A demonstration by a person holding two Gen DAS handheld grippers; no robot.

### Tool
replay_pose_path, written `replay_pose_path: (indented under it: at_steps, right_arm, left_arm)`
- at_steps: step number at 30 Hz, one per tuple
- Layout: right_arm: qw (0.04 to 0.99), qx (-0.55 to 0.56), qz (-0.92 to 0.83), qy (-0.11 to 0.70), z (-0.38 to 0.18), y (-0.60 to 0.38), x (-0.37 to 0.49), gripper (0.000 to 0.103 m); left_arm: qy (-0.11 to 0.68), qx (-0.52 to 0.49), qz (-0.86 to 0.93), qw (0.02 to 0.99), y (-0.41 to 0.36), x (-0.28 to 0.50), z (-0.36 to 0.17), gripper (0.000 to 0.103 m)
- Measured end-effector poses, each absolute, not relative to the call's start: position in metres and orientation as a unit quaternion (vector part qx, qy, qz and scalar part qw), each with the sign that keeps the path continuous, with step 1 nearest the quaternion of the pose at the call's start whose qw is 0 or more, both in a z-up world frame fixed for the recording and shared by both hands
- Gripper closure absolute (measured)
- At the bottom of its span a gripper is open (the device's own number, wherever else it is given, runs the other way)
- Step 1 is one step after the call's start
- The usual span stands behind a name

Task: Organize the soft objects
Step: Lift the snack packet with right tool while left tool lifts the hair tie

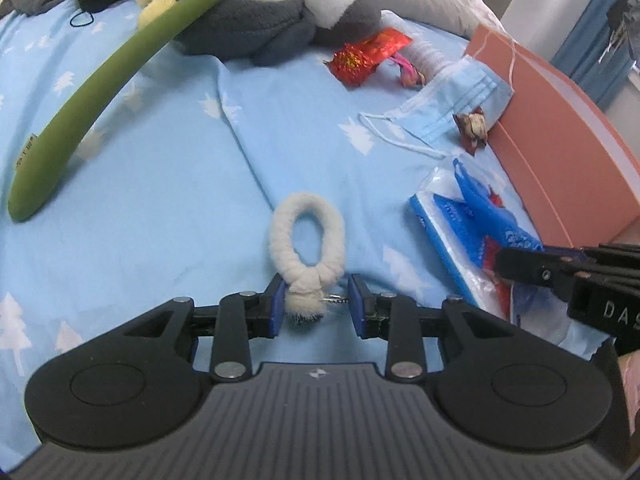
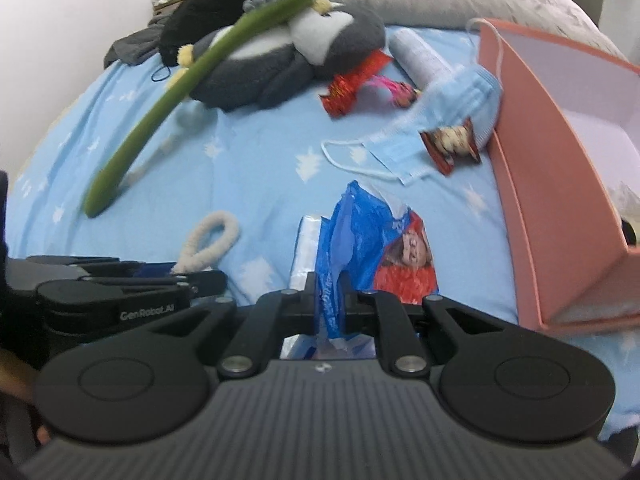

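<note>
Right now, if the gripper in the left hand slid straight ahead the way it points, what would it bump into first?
The left gripper already has the white twisted-cloth loop at its fingertips, knot end between the jaws, so it would push that first. Beyond it lies only light blue tree-print bedsheet, though depth is hard to judge.

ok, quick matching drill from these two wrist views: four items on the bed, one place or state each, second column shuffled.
Items:
1. white rope ring
2. blue plastic bag
3. face mask
4. green stem

Places or states:
A. leaning against the pink box
B. lying across the plush penguin
C. pinched in the right gripper
D. knot end between the left gripper jaws

Pairs: 1-D, 2-C, 3-A, 4-B
</note>
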State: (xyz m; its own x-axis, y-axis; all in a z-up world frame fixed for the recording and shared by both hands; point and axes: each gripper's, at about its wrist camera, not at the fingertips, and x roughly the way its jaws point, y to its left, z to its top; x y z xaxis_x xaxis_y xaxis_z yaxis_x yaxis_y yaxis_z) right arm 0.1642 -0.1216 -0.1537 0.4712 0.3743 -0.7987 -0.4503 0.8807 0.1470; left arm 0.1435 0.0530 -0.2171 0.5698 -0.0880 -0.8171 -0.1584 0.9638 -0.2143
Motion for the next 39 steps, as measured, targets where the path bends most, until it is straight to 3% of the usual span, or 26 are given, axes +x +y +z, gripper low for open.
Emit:
replay_pose_path:
  at_steps: [2,3,5,6,7,14,17,19,22,27,39]
  right_arm:
    - [0.855,-0.029,0.234,0.462,-0.157,-0.127,0.166,0.085]
    - [0.854,-0.026,0.232,0.465,-0.158,-0.128,0.168,0.082]
    - [0.855,-0.023,0.229,0.464,-0.16,-0.129,0.171,0.07]
    - [0.856,-0.02,0.228,0.463,-0.161,-0.129,0.173,0.056]
    - [0.858,-0.015,0.228,0.461,-0.162,-0.129,0.174,0.05]
    - [0.865,-0.03,0.232,0.444,-0.171,-0.123,0.181,0.052]
    - [0.86,-0.025,0.235,0.453,-0.178,-0.123,0.185,0.067]
    - [0.859,-0.023,0.233,0.456,-0.18,-0.124,0.186,0.082]
    - [0.858,-0.009,0.234,0.457,-0.179,-0.129,0.187,0.092]
    - [0.864,-0.012,0.232,0.446,-0.172,-0.134,0.183,0.094]
    - [0.867,-0.005,0.225,0.445,-0.152,-0.143,0.168,0.094]
  left_arm:
    - [0.465,-0.126,0.018,0.876,0.051,0.144,-0.217,0.063]
    - [0.465,-0.127,0.019,0.876,0.052,0.145,-0.217,0.057]
    - [0.462,-0.131,0.024,0.877,0.054,0.146,-0.216,0.048]
    - [0.457,-0.131,0.027,0.879,0.056,0.145,-0.215,0.048]
    - [0.453,-0.13,0.028,0.881,0.057,0.145,-0.214,0.048]
    - [0.442,-0.116,0.029,0.889,0.057,0.15,-0.215,0.048]
    - [0.446,-0.104,0.024,0.888,0.052,0.152,-0.219,0.051]
    - [0.448,-0.095,0.021,0.889,0.048,0.152,-0.22,0.06]
    - [0.449,-0.094,0.02,0.888,0.046,0.153,-0.219,0.074]
    - [0.441,-0.099,0.023,0.892,0.046,0.15,-0.214,0.082]
    - [0.427,-0.118,0.03,0.896,0.047,0.134,-0.198,0.084]
